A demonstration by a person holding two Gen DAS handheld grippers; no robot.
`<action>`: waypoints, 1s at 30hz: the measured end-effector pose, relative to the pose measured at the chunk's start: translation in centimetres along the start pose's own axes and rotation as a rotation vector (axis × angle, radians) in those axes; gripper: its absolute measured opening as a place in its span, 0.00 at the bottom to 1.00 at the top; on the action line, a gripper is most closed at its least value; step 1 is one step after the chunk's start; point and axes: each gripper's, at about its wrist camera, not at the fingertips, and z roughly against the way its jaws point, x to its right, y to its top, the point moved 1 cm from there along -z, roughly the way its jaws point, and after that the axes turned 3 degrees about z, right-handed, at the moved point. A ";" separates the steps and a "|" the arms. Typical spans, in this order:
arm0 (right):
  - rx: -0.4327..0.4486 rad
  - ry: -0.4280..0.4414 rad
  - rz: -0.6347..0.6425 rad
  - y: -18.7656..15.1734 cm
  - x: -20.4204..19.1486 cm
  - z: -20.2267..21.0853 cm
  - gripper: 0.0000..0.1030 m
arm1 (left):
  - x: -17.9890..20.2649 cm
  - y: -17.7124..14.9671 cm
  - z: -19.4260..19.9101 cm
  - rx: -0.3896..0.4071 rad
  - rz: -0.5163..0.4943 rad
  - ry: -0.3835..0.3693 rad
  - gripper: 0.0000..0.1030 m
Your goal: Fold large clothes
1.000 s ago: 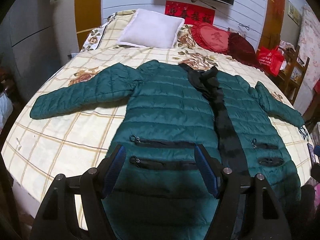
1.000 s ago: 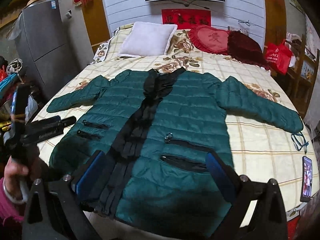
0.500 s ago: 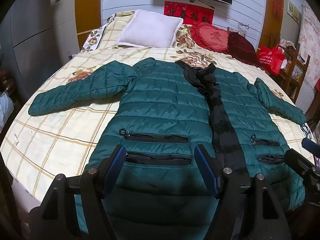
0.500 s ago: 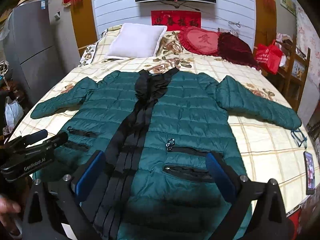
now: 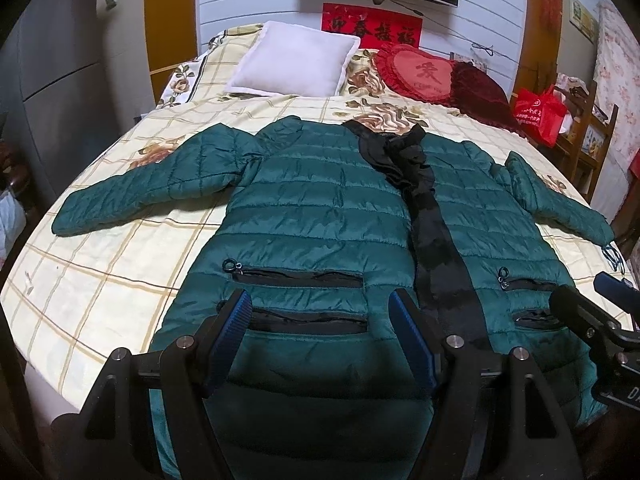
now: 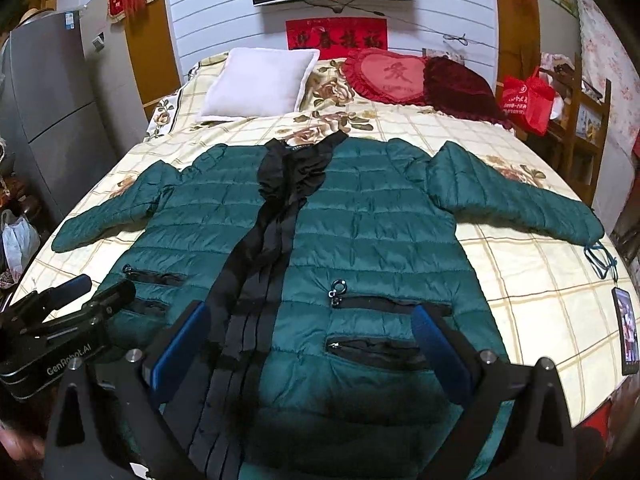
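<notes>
A dark green quilted puffer jacket [image 5: 320,216] with a black front strip lies spread flat on the bed, both sleeves out to the sides; it also shows in the right wrist view [image 6: 376,232]. My left gripper [image 5: 322,320] is open and empty, above the jacket's lower left pockets near the hem. My right gripper [image 6: 312,332] is open and empty, above the lower right pockets. Each gripper shows at the edge of the other's view: the right one [image 5: 592,308], the left one [image 6: 80,296].
The bed [image 5: 104,264] has a cream checked floral cover. A white pillow [image 5: 296,66] and red cushions [image 5: 424,74] lie at its head. A phone [image 6: 626,328] lies at the right bed edge. A grey fridge [image 6: 52,120] stands left, a wooden shelf with a red bag [image 6: 528,100] right.
Both grippers have drawn back toward the foot of the bed and lifted a little, so more of the hem shows. The jacket has not moved. Both stay open.
</notes>
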 end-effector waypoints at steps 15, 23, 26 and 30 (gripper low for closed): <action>-0.004 -0.010 -0.004 -0.5 -0.1 0.6 0.99 | 0.0 -1.2 0.8 0.000 0.002 -0.005 0.47; 0.000 -0.017 -0.008 -0.9 -0.2 1.3 0.99 | 0.2 -1.9 1.9 0.008 -0.003 -0.007 0.47; -0.001 -0.018 -0.012 -1.0 -0.2 1.4 0.99 | 0.4 -2.1 2.1 0.013 -0.009 -0.003 0.47; -0.007 -0.019 -0.005 -1.3 -0.3 1.6 0.99 | 0.2 -2.2 2.2 0.014 -0.007 -0.005 0.47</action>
